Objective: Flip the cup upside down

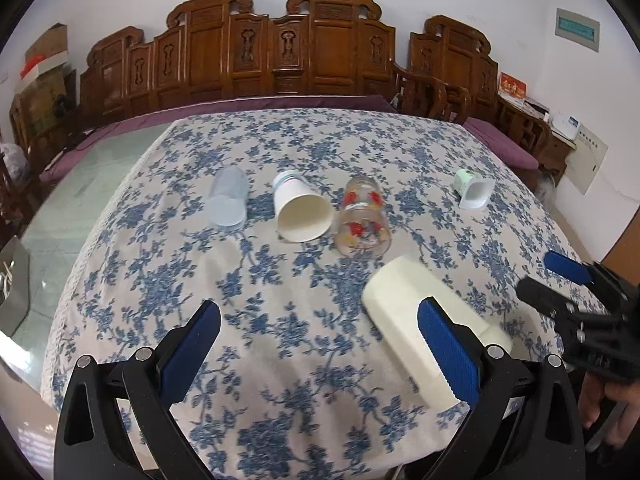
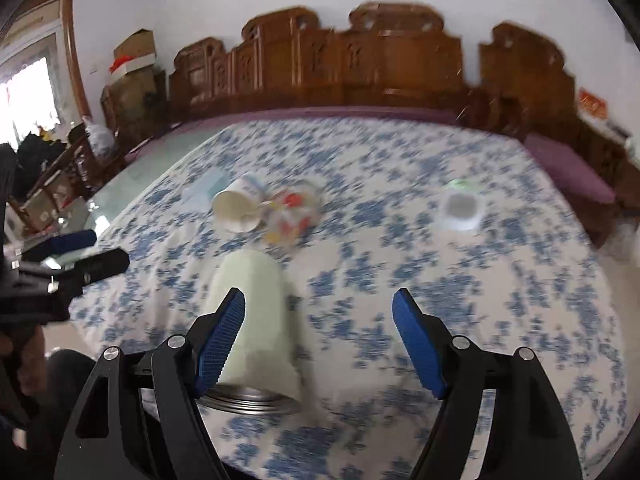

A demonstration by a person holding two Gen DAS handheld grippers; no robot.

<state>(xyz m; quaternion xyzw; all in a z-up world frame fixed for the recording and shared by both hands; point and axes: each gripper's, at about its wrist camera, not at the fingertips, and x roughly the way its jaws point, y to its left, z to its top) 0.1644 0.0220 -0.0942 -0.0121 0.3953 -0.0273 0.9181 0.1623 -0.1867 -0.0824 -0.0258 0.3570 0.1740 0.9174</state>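
Note:
Several cups lie on their sides on a blue-flowered tablecloth (image 1: 280, 340). A cream mug (image 1: 404, 312) lies nearest, partly behind my left gripper's right finger; in the right wrist view the mug (image 2: 256, 320) shows a metal rim facing the camera. Further back lie a clear plastic cup (image 1: 228, 200), a white paper cup (image 1: 300, 208), a glass with red print (image 1: 362, 220) and a small white-green cup (image 1: 474, 190). My left gripper (image 1: 320, 316) is open and empty. My right gripper (image 2: 320, 308) is open and empty; it also shows at the right of the left wrist view (image 1: 560, 280).
A carved wooden bench (image 1: 280, 52) with purple cushions runs behind the table. A glass tabletop (image 1: 92, 184) shows left of the cloth. Boxes and clutter stand at the far left (image 2: 132, 64). The right wrist view is blurred by motion.

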